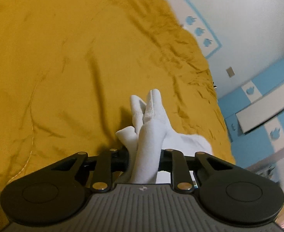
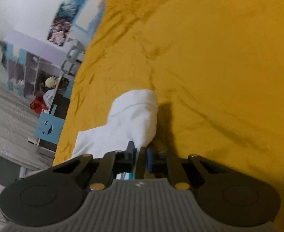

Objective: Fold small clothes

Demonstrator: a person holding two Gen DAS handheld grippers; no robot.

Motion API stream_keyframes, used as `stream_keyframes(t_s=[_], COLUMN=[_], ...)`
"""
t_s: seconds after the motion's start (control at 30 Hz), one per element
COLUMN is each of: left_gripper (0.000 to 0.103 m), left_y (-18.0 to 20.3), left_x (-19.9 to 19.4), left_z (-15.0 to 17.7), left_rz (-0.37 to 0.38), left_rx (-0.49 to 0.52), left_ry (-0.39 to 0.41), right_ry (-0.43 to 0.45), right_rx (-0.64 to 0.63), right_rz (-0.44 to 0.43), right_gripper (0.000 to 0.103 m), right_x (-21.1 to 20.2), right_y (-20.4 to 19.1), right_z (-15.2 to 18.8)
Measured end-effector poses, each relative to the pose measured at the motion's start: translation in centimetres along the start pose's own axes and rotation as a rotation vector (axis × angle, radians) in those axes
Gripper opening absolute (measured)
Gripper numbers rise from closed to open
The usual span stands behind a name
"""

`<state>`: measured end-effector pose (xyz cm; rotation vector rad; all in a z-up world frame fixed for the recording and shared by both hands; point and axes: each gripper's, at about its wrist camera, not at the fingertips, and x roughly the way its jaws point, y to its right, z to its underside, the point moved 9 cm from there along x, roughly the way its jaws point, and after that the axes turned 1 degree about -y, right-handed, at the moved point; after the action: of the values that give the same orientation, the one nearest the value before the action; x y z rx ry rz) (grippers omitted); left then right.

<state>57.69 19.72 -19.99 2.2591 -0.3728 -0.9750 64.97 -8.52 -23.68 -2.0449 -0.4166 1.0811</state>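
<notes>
White socks [image 1: 147,133]: soft ribbed knit; mustard bedspread [image 1: 64,58]: matt creased cloth; left gripper [image 1: 144,155]: matt black plastic, brass-look pins.

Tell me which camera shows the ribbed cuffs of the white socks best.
The left wrist view: the white socks stretch away from the left hand-held gripper, with the ribbed cuffs clear against the yellow bedspread. The right wrist view shows only a smooth white end at the right hand-held gripper, no ribbing.

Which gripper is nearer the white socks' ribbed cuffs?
Left. Left gripper clamps the socks just short of the ribbed cuffs; right gripper pinches a smooth stretch, no ribbing visible.
</notes>
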Motion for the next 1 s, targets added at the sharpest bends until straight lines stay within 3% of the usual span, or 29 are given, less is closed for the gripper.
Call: stream_keyframes(t_s=[0.13,0.47,0.6,0.73,0.87,1.0], left_gripper=[0.024,0.022,0.022,0.022,0.022,0.022], left_y=[4.4,13.6,17.7,21.1,23.3,24.6], left_x=[-4.3,-17.9,-21.9,-25.3,-27.0,-27.5], left_z=[0.5,5.3,7.5,10.1,12.8,15.7], left_rz=[-0.017,0.042,0.076,0.134,0.172,0.178], left_rx=[0.162,0.318,0.353,0.352,0.339,0.353], left_ry=[0.116,0.390,0.459,0.495,0.450,0.395], right_ry=[0.066,0.243,0.307,0.368,0.409,0.438], right_rx=[-0.126,-0.277,-0.333,-0.391,-0.458,-0.441], right_rz=[0.005,-0.088,-0.118,-0.136,-0.104,-0.089], right_gripper=[0.006,0.005,0.005,0.005,0.005,0.005], right_x=[-3.4,-16.8,-22.7,-29.6,-36.3,-41.5], right_y=[-3.8,-12.3,-15.2,-17.1,-17.3,-16.3], right_z=[0.2,3.9,6.0,8.4,11.5,13.5])
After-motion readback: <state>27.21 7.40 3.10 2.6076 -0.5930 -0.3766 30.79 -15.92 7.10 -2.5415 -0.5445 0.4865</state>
